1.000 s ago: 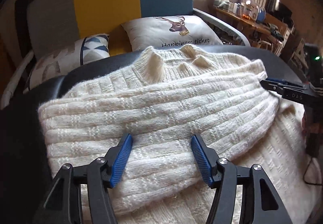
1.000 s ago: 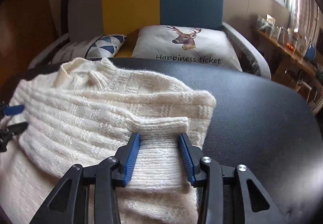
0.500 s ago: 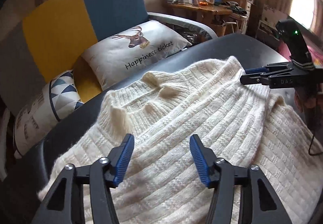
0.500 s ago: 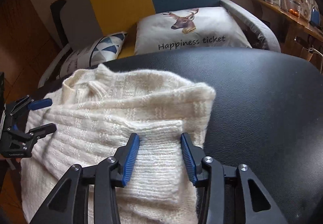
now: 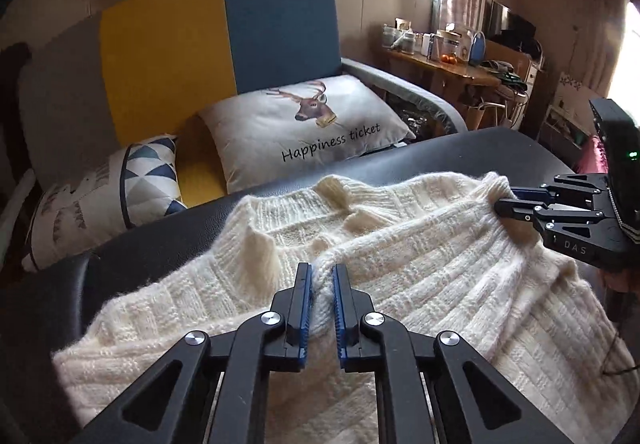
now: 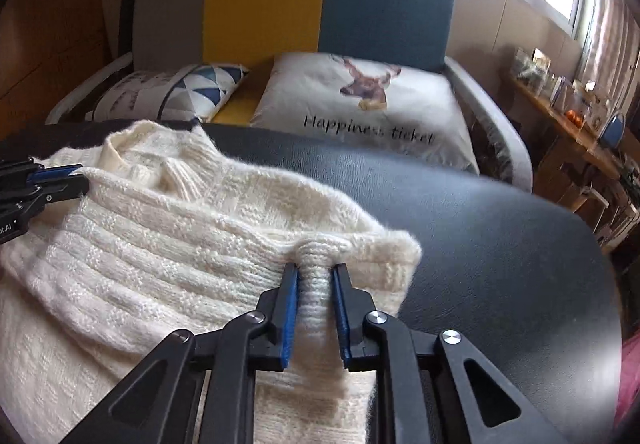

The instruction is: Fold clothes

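A cream ribbed knit sweater [image 5: 420,264] lies partly folded on a black padded table [image 5: 160,240], its collar toward the sofa. My left gripper [image 5: 322,272] is closing, its blue pads pinching a ridge of knit near the collar. My right gripper [image 6: 314,270] is closing too, squeezing a bunched fold at the right edge of the sweater [image 6: 180,244]. In the left wrist view the right gripper [image 5: 500,200] shows at the sweater's far right corner. The right wrist view catches the left gripper [image 6: 80,176] at the left edge.
Behind the table [image 6: 480,224] stands a grey, yellow and blue sofa [image 5: 224,32] with a deer cushion [image 5: 304,128] and a triangle-patterned cushion [image 5: 148,176]. A cluttered wooden side table [image 5: 444,64] sits at the right under the window.
Both grippers went from open over the sweater to pinched on folds of it. The left view swung toward the collar; the right gripper bunched the edge between its pads.
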A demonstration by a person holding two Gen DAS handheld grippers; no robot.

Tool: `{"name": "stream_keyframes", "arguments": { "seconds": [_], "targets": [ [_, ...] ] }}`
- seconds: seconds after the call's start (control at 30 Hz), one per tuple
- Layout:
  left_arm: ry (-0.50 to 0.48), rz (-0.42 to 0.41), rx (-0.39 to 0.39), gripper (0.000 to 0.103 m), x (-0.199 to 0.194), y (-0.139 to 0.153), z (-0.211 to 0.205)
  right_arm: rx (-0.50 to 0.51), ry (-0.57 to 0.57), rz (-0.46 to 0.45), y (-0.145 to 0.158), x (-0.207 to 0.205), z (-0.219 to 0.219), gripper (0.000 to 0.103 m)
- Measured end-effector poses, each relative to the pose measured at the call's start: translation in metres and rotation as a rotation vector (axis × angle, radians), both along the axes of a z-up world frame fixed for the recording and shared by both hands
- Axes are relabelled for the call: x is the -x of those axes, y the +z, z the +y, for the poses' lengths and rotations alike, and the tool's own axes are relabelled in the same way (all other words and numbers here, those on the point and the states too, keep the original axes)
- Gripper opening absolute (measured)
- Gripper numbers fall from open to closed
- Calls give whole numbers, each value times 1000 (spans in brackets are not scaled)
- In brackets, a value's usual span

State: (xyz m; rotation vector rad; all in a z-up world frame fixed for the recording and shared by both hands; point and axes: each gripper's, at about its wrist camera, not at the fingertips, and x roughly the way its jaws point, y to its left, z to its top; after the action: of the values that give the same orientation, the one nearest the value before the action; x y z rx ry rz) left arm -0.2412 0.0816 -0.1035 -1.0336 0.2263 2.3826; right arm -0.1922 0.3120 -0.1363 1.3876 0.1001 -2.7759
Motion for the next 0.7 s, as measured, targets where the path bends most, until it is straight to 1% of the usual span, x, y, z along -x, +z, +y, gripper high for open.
{"name": "stream_keyframes", "arguments": {
  "seconds": [0.07,0.1,0.13,0.17,0.2,0.27,0.33,0.37,0.4,0.43,0.47,0.5,0.53,0.6,0.7],
  "targets": [
    [4,-59,4,14,8,-12,0,34,-21,8,-1,-4,4,18],
    [14,-72,-5,18,9,-16,-2,45,-30,9,0,-5,6,20],
    [24,-84,-21,19,8,-17,-5,56,-37,11,0,-6,9,23],
    [37,-92,-45,20,6,-15,-10,72,-44,9,3,-7,11,23],
    [59,-91,-65,21,4,-10,-15,92,-49,17,7,-10,13,23],
    [113,-71,-105,23,-4,2,-30,95,-50,78,23,-20,10,23],
    [148,-51,-163,31,-17,13,-49,103,-23,131,37,-31,3,23],
    [164,-48,-178,38,-26,16,-59,120,0,137,41,-36,-2,23],
    [178,-44,-182,39,-35,17,-67,132,26,134,43,-40,-9,23],
    [195,-40,-177,39,-44,16,-76,130,52,114,40,-43,-16,27],
    [216,-46,-165,40,-51,12,-84,104,72,81,34,-42,-24,28],
    [239,-60,-151,40,-57,6,-92,55,72,26,21,-39,-31,28],
    [260,-80,-141,40,-62,-1,-100,30,61,-38,6,-36,-34,28],
    [289,-124,-132,41,-66,-18,-114,85,16,7,1,-43,-29,29],
    [283,-115,-151,41,-65,-23,-121,129,-4,13,1,-45,-24,28]
  ]
}}
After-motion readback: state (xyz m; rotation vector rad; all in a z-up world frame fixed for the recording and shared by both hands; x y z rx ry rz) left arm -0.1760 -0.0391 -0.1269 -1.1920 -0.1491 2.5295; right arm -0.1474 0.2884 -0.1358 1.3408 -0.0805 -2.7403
